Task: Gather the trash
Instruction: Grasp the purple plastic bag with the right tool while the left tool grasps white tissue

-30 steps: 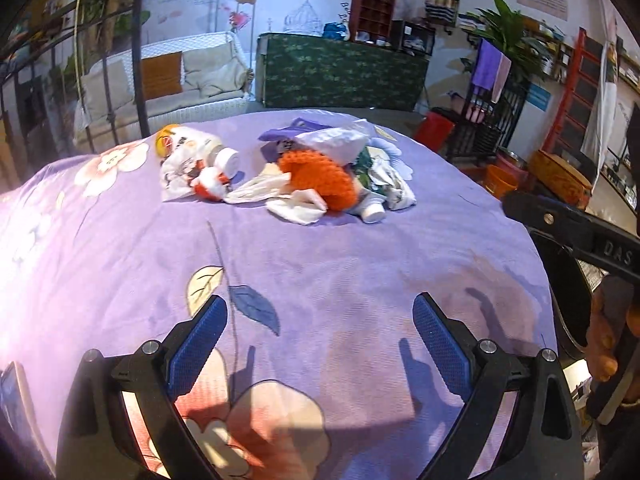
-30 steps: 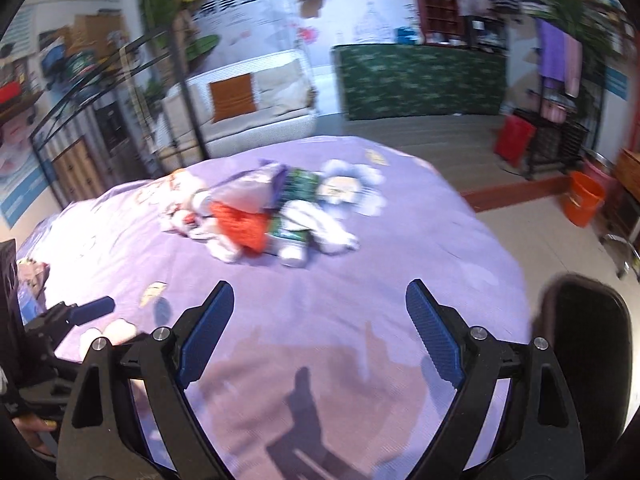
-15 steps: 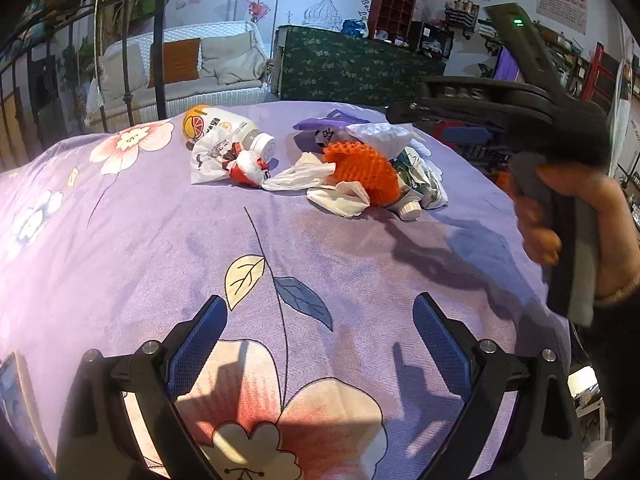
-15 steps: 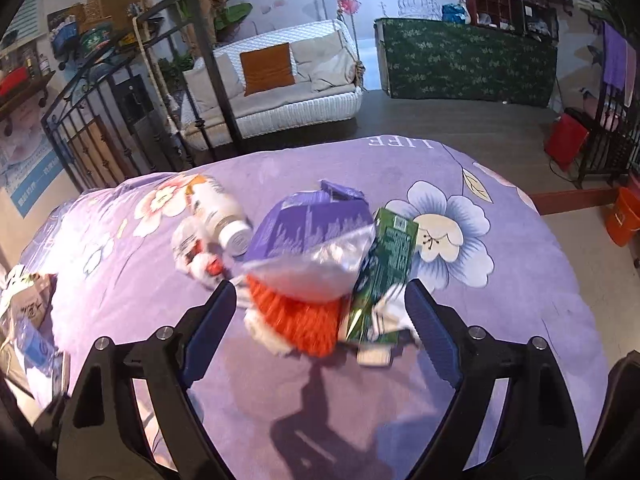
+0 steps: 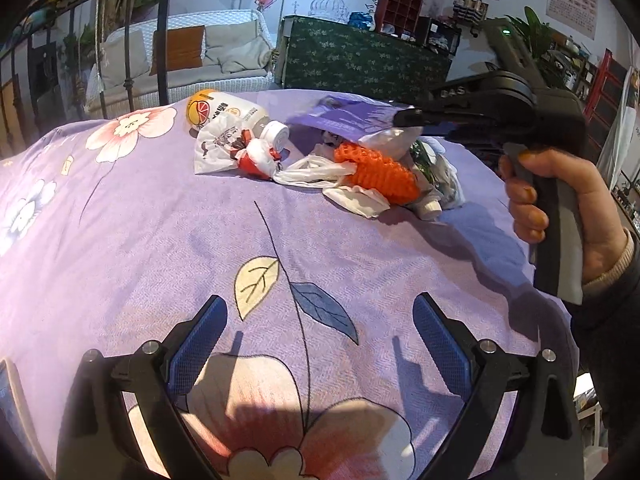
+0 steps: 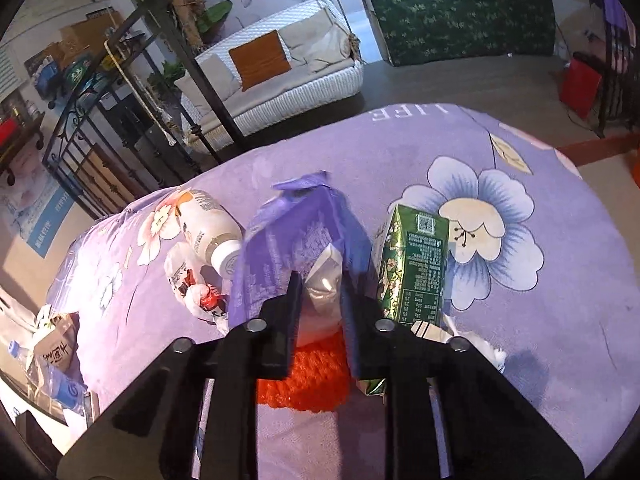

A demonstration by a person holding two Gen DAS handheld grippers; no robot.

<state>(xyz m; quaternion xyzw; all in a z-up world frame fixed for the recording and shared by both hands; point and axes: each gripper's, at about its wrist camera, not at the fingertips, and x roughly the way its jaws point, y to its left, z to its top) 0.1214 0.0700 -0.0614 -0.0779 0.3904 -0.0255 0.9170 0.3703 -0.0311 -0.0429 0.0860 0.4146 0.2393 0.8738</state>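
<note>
A pile of trash lies on a purple flowered cloth [image 5: 160, 240]. It holds a purple and silver snack bag [image 6: 288, 240], an orange foam net [image 5: 376, 172], a green drink carton [image 6: 412, 264], a white bottle with an orange label [image 5: 224, 112] and crumpled white plastic bags [image 5: 224, 148]. My right gripper [image 6: 320, 292] is shut on the purple snack bag at its silver end; it shows in the left wrist view [image 5: 408, 118] over the pile. My left gripper [image 5: 320, 340] is open and empty, low over the near cloth, well short of the pile.
A white sofa [image 6: 280, 76] with an orange cushion stands behind the table. A black metal rack [image 6: 120, 128] is at the left. A bag with plastic bottles [image 6: 52, 360] sits by the table's left edge. A green covered counter [image 5: 360, 60] is at the back.
My right gripper has come down onto the pile and shut on the purple snack bag. My left gripper has stayed open and edged closer to the pile.
</note>
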